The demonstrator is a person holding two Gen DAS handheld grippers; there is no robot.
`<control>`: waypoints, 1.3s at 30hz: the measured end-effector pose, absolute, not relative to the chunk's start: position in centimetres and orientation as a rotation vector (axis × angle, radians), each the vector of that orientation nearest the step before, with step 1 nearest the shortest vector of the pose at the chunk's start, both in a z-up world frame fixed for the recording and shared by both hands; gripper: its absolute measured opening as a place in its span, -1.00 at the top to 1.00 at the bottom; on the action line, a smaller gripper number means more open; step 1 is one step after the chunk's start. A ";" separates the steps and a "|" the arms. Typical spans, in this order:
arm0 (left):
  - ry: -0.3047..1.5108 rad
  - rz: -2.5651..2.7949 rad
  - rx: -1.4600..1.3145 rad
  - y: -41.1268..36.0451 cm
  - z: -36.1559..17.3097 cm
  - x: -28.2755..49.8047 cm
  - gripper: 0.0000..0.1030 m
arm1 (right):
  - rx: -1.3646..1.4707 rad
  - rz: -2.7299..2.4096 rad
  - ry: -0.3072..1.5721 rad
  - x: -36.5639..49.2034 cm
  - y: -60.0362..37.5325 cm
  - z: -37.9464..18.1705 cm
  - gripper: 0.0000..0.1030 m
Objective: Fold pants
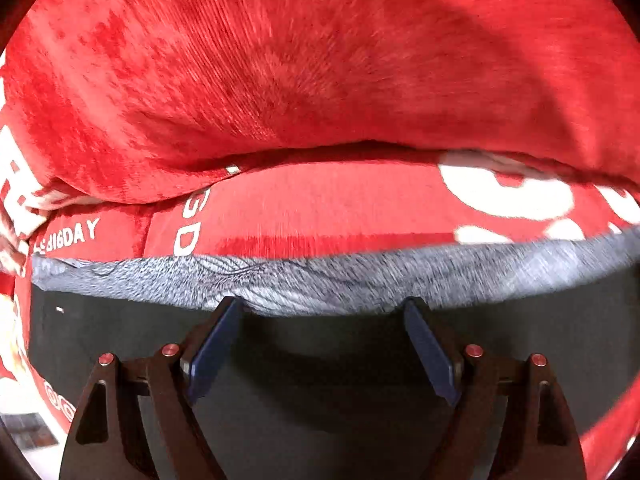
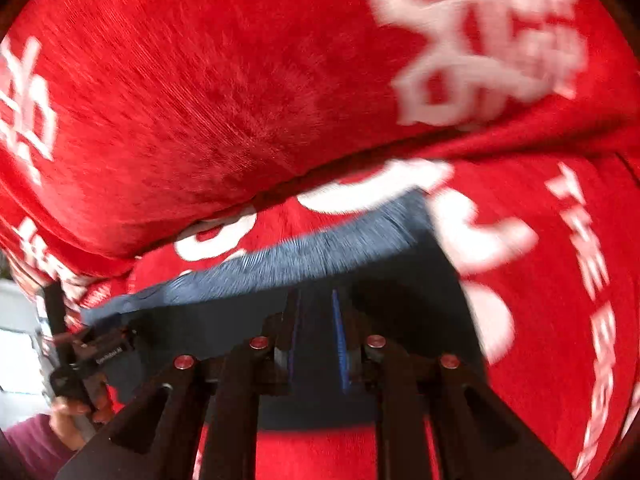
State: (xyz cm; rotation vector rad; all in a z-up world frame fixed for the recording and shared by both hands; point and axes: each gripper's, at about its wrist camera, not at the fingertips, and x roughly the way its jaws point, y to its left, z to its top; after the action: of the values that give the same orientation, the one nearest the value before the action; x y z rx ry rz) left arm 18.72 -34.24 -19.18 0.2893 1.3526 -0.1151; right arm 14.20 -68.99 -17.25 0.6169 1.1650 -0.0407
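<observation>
Red printed blanket [image 1: 320, 200], red plush pillow [image 1: 280, 60]

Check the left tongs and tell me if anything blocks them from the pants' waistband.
Nothing visible does. The left tongs stand open right over the dark pants, their tips at the grey waistband. The red blanket lies beyond the waistband, not between.

Both wrist views look steeply down, close over the dark pants [image 1: 320, 380] on red cloth [image 2: 200, 80].

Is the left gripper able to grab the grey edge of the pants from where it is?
Probably yes. The left gripper is open, its fingers straddle the pants' grey edge, and nothing lies between.
</observation>
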 end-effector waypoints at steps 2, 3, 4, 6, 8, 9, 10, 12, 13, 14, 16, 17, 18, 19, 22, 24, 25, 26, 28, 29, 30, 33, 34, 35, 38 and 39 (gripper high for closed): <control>1.320 -0.075 0.258 -33.4 -19.6 20.0 -0.84 | 0.624 -0.069 1.191 16.2 -69.3 -19.5 0.65; 1.320 -0.057 0.268 -33.1 -19.9 20.5 -0.84 | 0.633 -0.100 1.201 16.5 -69.6 -20.3 0.71; 1.324 -0.045 0.274 -32.6 -20.2 21.0 -0.84 | 0.651 -0.118 1.198 16.4 -70.1 -20.9 0.77; 1.321 0.001 0.272 -30.8 -20.1 22.2 -0.84 | 0.722 -0.165 1.153 16.0 -72.0 -21.4 0.82; 1.329 0.044 0.270 -28.6 -19.4 22.9 -0.84 | 0.706 -0.233 1.133 15.5 -73.0 -20.9 0.82; 1.328 0.051 0.266 -27.5 -18.9 23.0 -0.83 | 0.689 -0.246 1.137 15.5 -73.1 -20.4 0.71; 1.326 0.060 0.267 -26.2 -18.3 22.9 -0.83 | 0.679 -0.241 1.144 15.6 -72.8 -19.9 0.68; 1.318 0.076 0.285 -23.3 -17.0 22.4 -0.83 | 0.665 -0.221 1.163 14.7 -71.6 -18.6 0.55; 1.314 0.084 0.301 -21.9 -16.4 22.0 -0.83 | 0.684 -0.193 1.154 14.2 -70.8 -18.1 0.54; 1.312 0.093 0.317 -20.4 -16.0 21.6 -0.83 | 0.721 -0.144 1.142 13.4 -69.7 -17.5 0.49; 1.317 0.110 0.343 -17.0 -15.4 20.7 -0.83 | 0.793 -0.049 1.147 12.1 -67.0 -16.9 0.37; 1.324 0.119 0.350 -15.6 -15.5 20.4 -0.83 | 0.830 0.006 1.152 11.6 -65.2 -16.8 0.30; 1.330 0.126 0.357 -13.5 -15.6 20.1 -0.83 | 0.866 0.072 1.164 11.0 -62.7 -16.7 0.27; 1.333 0.135 0.368 -11.8 -15.6 19.9 -0.84 | 0.888 0.125 1.177 10.6 -60.6 -16.8 0.26; 1.327 0.158 0.378 -6.7 -15.9 19.0 -0.83 | 0.975 0.312 1.231 9.8 -51.2 -17.7 0.26; 1.330 0.190 0.369 -2.9 -16.6 19.2 -0.83 | 1.024 0.407 1.268 9.3 -45.0 -18.8 0.26; 1.330 0.203 0.361 -1.5 -17.0 19.5 -0.83 | 1.039 0.443 1.289 9.3 -41.8 -19.6 0.26; 1.320 0.211 0.341 0.6 -17.4 19.6 -0.83 | 1.051 0.459 1.297 9.6 -39.9 -20.3 0.26; 1.320 0.171 0.296 2.7 -18.0 19.5 -0.92 | 1.082 0.483 1.303 10.2 -35.7 -22.2 0.26; 1.312 0.148 0.272 3.6 -18.2 19.5 -1.00 | 1.089 0.480 1.308 10.5 -34.2 -22.9 0.26; 1.310 0.120 0.249 3.8 -18.1 19.4 -1.00 | 1.096 0.463 1.316 10.6 -32.9 -23.5 0.26; 1.313 0.060 0.199 5.0 -18.5 19.6 -1.00 | 1.149 0.421 1.297 10.6 -31.5 -24.4 0.26; 1.311 0.046 0.192 5.2 -18.6 19.6 -1.00 | 1.148 0.408 1.289 10.7 -31.5 -24.7 0.26; 1.309 0.032 0.184 5.2 -18.7 19.5 -1.00 | 1.145 0.394 1.282 10.8 -31.2 -24.8 0.26; 1.310 -0.002 0.154 5.7 -18.8 19.6 -1.00 | 1.166 0.383 1.255 11.0 -31.6 -24.3 0.26; 1.308 -0.011 0.145 5.7 -18.8 19.6 -1.00 | 1.155 0.371 1.253 11.1 -31.5 -24.0 0.26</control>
State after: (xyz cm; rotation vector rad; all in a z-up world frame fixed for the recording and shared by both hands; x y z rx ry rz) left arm 19.56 5.73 -18.84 0.1445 1.3083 -0.0109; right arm 11.12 -31.54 -23.97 1.1554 1.2534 0.3715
